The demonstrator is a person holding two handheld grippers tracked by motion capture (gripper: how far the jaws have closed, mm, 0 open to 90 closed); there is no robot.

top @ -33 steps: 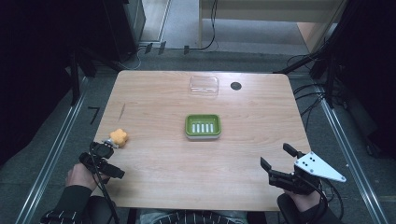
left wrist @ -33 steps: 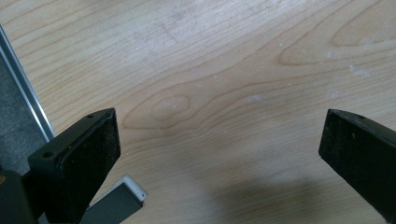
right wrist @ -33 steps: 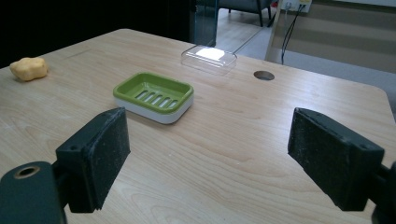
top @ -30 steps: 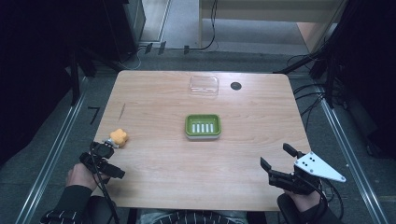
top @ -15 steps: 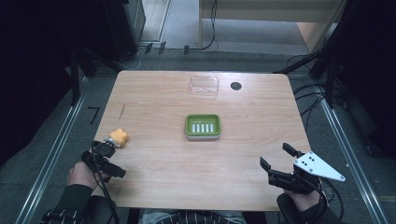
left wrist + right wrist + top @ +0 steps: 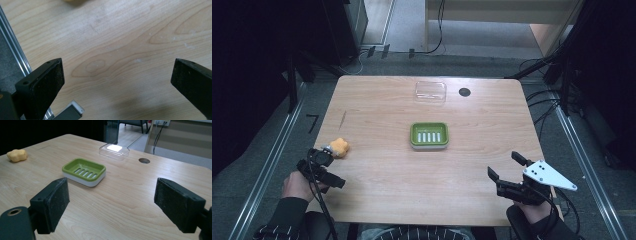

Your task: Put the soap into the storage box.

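Dark floor, cable runs and black rails surround a pale wooden table [image 6: 377, 100] on which a few things lie well apart. At its middle sits a green soap dish [image 6: 429, 135] with a slotted floor, hollow side up and with nothing in it, which suggests it is meant to receive something. Toward the far edge lies a clear plastic lid [image 6: 430, 92], just beside a round cable hole [image 6: 464, 92] in the tabletop; set aside there, it leaves the dish free. The yellow sponge [image 6: 339, 147], a small lumpy piece, lies near the left edge of the table, well apart from the dish, and it seems to be the thing in hand, since the left gripper [image 6: 323, 167] sits right behind it. That gripper is held low at the near-left corner, the person's hand wrapped around its grip, nose pointed toward the sponge; in the left gripper view its jaws stand wide apart over bare wood, holding nothing, with a sliver of the sponge [image 6: 72, 1] at the top edge, so it has not yet closed in. The right gripper [image 6: 507, 172] rests at the near-right corner, angled inward toward the dish, its jaws likewise spread and holding nothing; its own view looks across the table at the dish [image 6: 84, 171], the lid [image 6: 114, 151] and the far-off sponge [image 6: 16, 155], a waiting pose by the look of it.
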